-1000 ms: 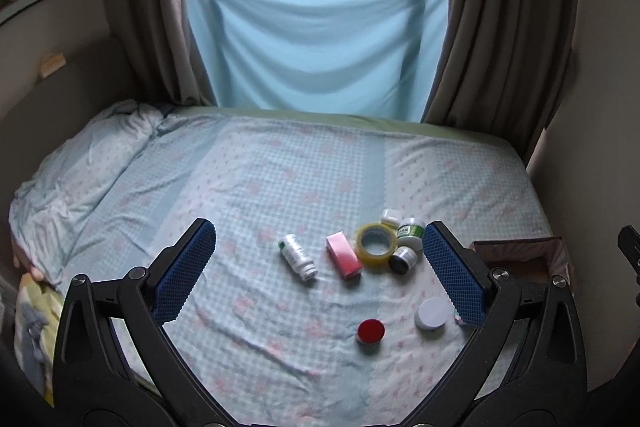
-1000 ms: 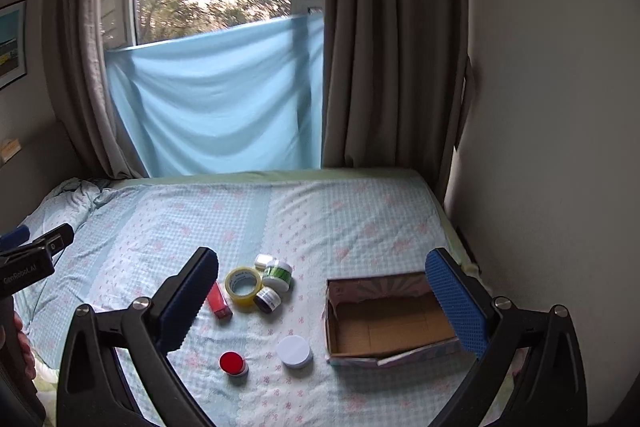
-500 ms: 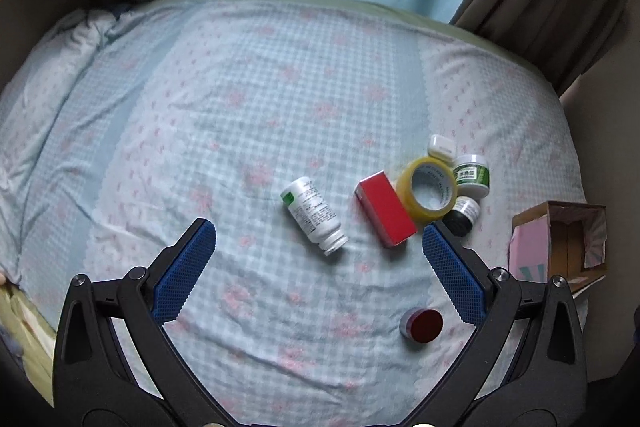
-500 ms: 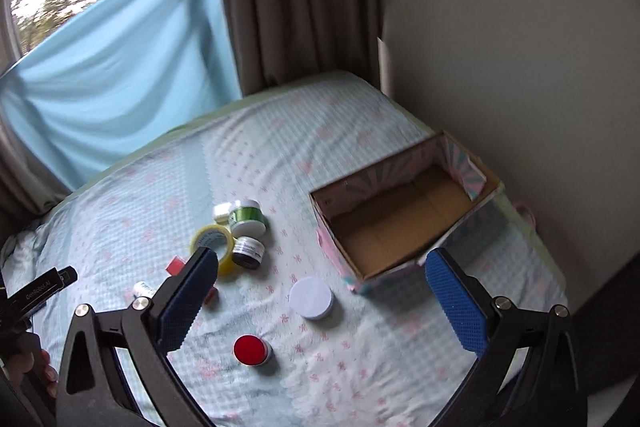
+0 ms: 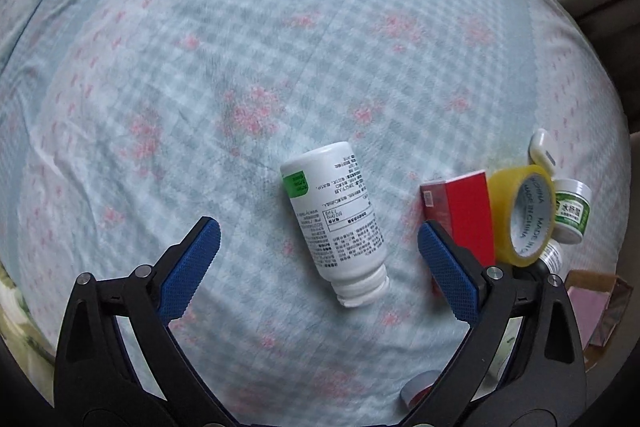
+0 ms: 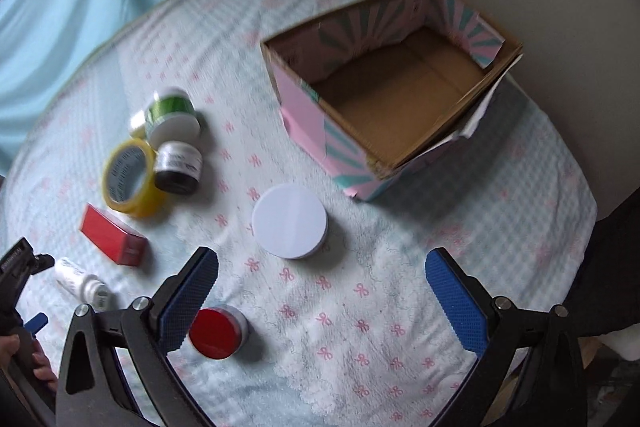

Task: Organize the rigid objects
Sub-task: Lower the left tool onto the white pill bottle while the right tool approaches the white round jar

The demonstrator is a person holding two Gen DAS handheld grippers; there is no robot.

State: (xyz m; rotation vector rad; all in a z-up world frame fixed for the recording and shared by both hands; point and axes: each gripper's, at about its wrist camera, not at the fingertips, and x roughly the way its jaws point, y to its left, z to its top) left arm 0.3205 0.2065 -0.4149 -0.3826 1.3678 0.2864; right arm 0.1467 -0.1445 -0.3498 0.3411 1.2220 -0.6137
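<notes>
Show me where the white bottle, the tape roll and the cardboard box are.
white bottle [image 5: 340, 223], left wrist view, on its label.
tape roll [image 5: 505, 211], left wrist view, on its yellow outer side.
cardboard box [image 6: 304, 115], right wrist view, on its pink outer wall.

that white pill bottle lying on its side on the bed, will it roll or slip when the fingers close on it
The white bottle lies on its side, so a nudge may roll it, though the soft bedsheet likely damps that. Its smooth label could slip slightly. It looks rigid, so it shouldn't deform.
</notes>
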